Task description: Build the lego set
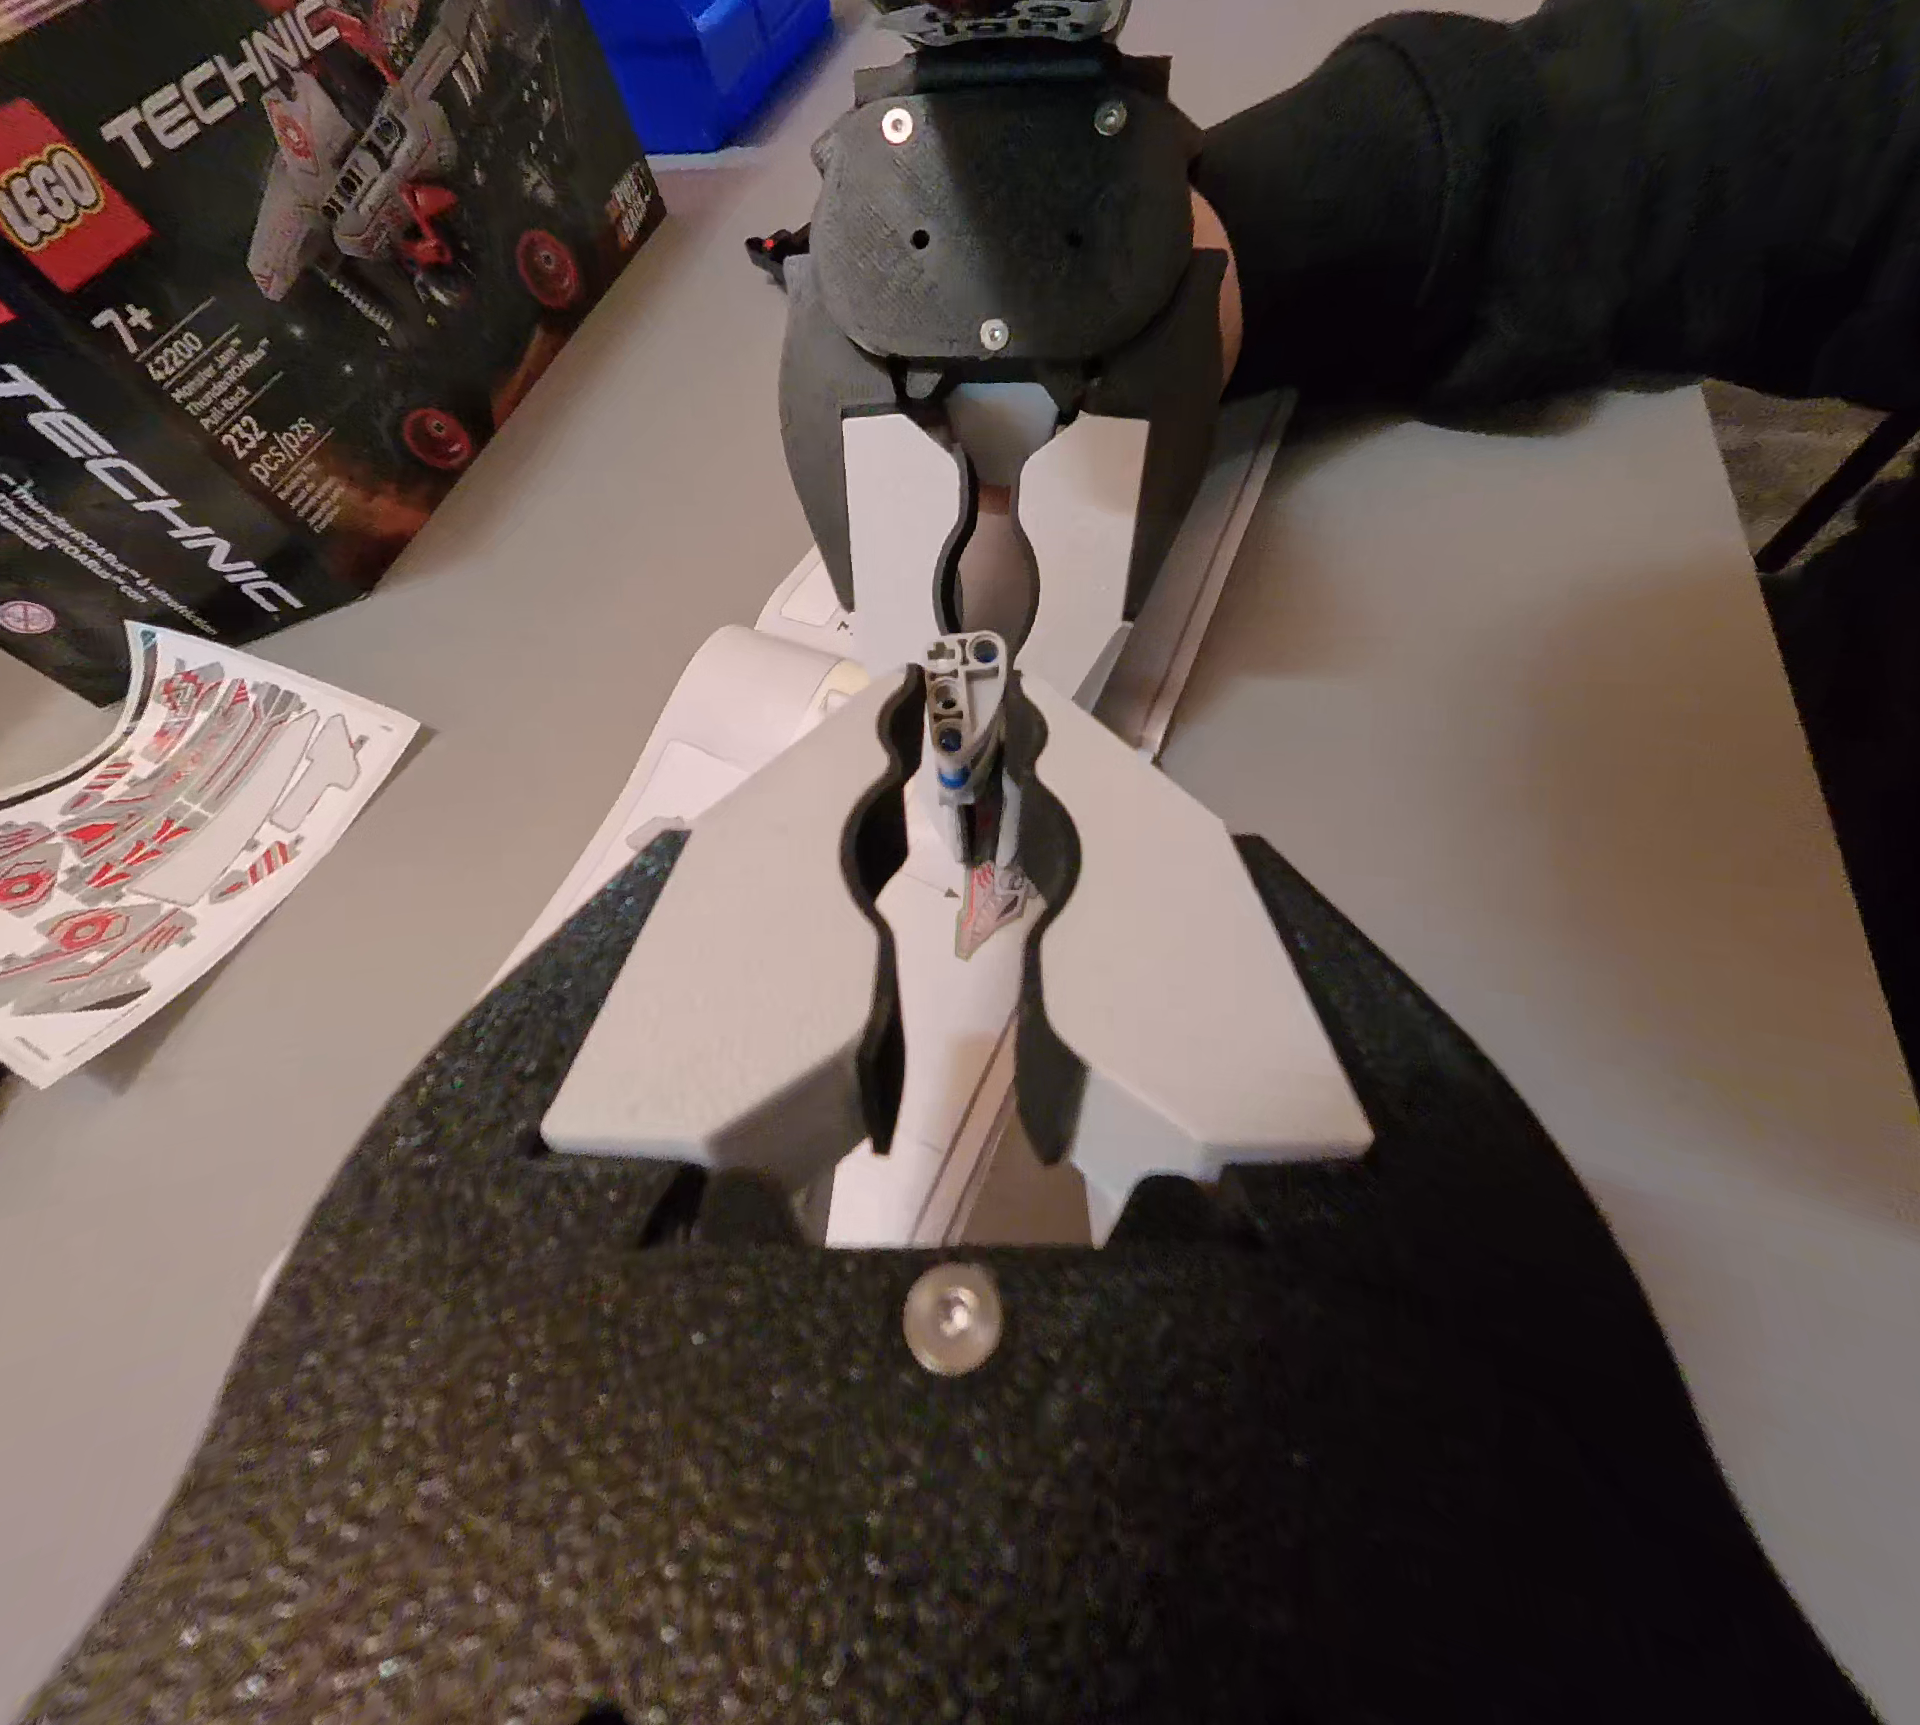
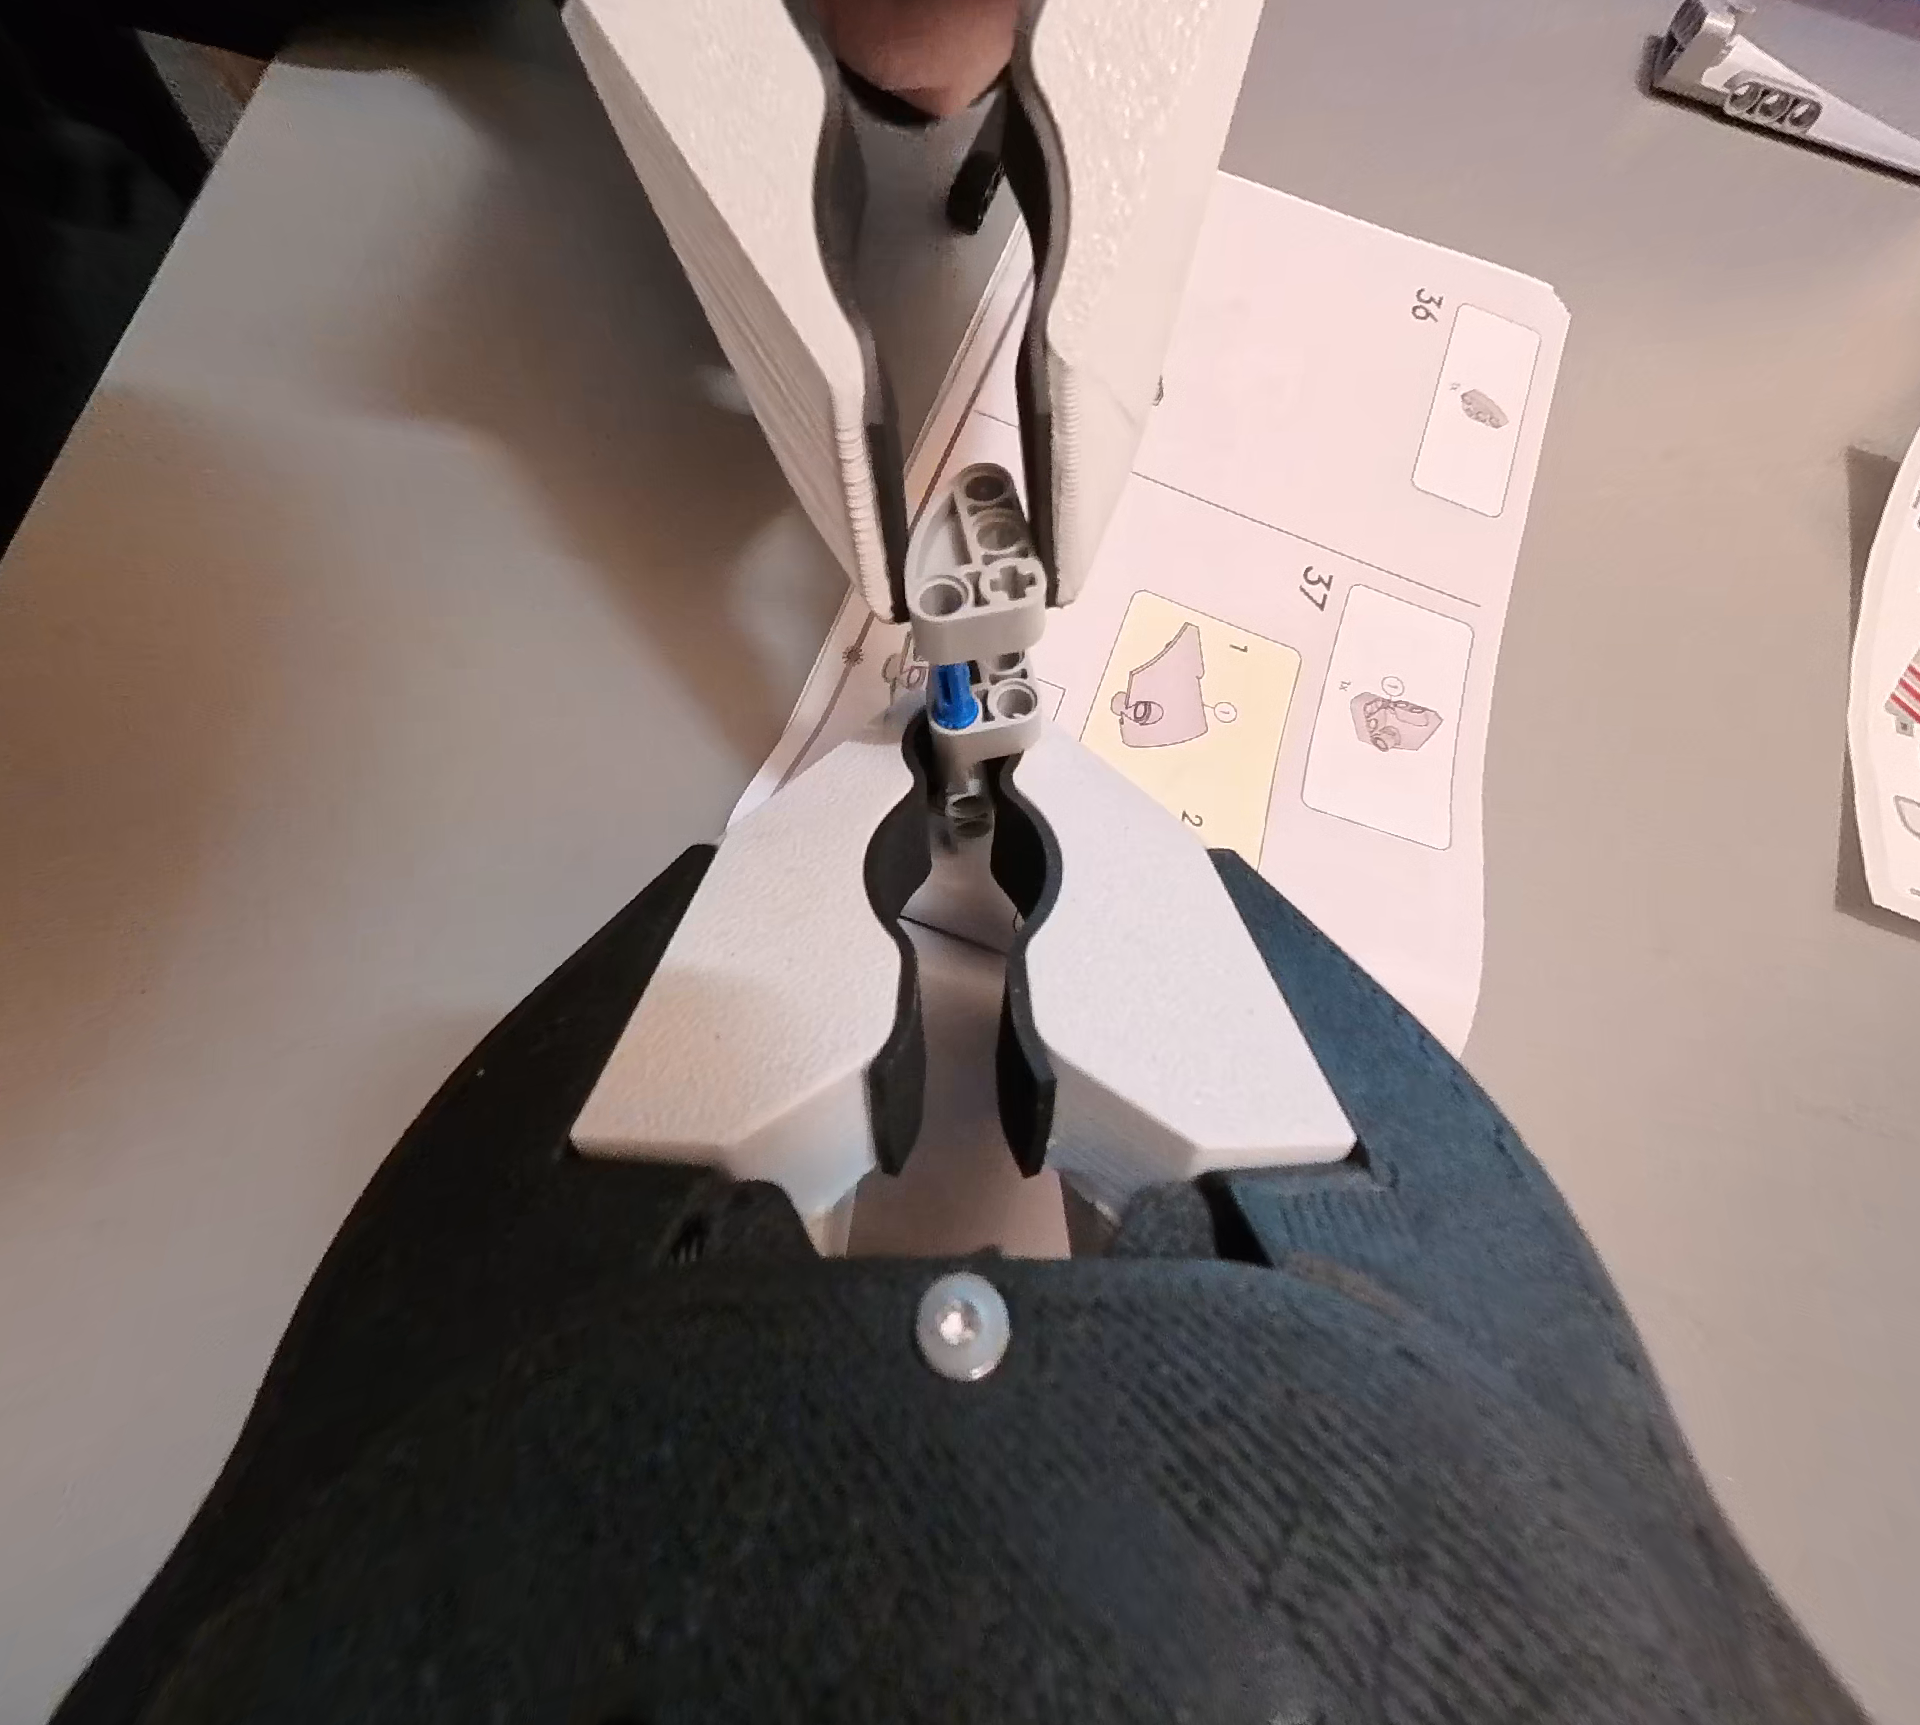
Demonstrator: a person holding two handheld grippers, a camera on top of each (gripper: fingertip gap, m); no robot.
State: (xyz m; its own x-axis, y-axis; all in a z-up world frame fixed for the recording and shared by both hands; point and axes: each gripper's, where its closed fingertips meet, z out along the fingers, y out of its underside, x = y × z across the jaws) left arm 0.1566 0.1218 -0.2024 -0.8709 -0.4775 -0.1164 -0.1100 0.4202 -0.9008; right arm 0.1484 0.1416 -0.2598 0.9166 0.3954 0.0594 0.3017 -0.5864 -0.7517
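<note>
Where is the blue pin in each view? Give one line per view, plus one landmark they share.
Left wrist view: the blue pin sits at centre, on the grey pieces between the near fingertips.
Right wrist view: the blue pin sits just above centre, on the left of the grey pieces.
Shared landmark: the instruction booklet underneath.

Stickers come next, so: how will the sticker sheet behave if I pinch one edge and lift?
The sticker sheet looks thin and already curls at one edge, so it will likely droop. It lies mostly flat on the table, so getting a finger under may be hard. Probably light; a push may just slide it.
</note>
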